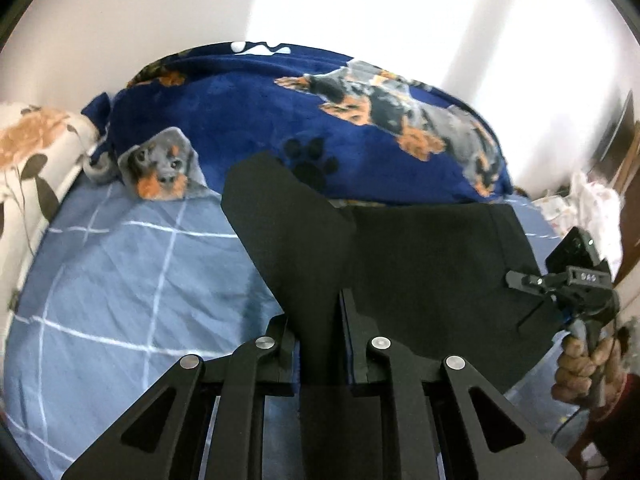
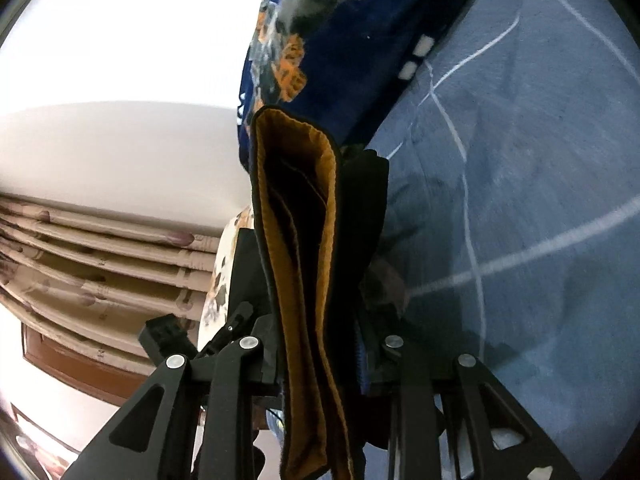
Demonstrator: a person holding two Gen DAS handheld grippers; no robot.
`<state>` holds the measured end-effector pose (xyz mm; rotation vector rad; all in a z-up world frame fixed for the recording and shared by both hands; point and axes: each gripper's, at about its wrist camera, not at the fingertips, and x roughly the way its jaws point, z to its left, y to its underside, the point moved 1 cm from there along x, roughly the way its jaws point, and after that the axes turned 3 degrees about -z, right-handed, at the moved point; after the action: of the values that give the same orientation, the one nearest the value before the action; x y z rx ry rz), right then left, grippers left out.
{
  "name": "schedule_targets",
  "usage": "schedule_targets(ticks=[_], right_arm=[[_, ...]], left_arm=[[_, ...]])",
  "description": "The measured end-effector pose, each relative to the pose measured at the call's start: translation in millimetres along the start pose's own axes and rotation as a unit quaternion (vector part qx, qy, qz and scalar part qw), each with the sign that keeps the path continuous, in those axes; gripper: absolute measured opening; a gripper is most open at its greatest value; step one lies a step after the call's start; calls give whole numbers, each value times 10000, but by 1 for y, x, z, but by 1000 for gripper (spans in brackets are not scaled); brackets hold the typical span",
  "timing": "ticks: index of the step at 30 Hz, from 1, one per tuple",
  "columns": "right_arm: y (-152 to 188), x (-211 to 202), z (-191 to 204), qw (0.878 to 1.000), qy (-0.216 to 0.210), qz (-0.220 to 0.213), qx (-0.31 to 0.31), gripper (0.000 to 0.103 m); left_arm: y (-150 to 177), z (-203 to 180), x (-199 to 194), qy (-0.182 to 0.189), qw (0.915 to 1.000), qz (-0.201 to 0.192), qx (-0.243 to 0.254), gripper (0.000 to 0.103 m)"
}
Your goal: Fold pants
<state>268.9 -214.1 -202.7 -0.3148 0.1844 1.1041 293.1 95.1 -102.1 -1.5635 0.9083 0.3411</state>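
Observation:
The black pants (image 1: 420,264) hang lifted above the bed, stretched between both grippers. In the left wrist view, my left gripper (image 1: 318,320) is shut on a narrow fold of the black cloth, which rises to a point in front of it. At the far right, my right gripper (image 1: 516,280) pinches the pants' other edge, and a hand (image 1: 588,364) holds its grip. In the right wrist view, my right gripper (image 2: 316,320) is shut on a thick bunch of the pants (image 2: 360,208), whose orange-brown lining (image 2: 308,240) faces the camera.
A light blue checked bed sheet (image 1: 120,272) lies under the pants. A navy dog-print blanket (image 1: 248,108) is heaped at the back against a white wall. A floral pillow (image 1: 28,152) sits at the left. Pleated curtains (image 2: 100,248) show in the right wrist view.

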Motion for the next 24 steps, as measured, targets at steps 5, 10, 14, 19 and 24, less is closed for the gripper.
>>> schedule_targets(ticks=[5, 10, 14, 19, 24], right_arm=[[-15, 22, -11, 9999, 157, 9, 47, 25], [-20, 27, -21, 9997, 245, 25, 57, 25], [-19, 25, -24, 9994, 332, 43, -55, 25], [-18, 27, -22, 9990, 416, 57, -155, 23], [-19, 25, -22, 9978, 544, 82, -363, 22]], left_arm=[[-1, 17, 17, -232, 9997, 13, -22, 16], [3, 26, 25, -282, 9996, 5, -60, 16], [6, 29, 30, -334, 9994, -22, -89, 16], [10, 32, 33, -404, 9991, -14, -107, 16], [15, 35, 37, -523, 9985, 11, -169, 22]])
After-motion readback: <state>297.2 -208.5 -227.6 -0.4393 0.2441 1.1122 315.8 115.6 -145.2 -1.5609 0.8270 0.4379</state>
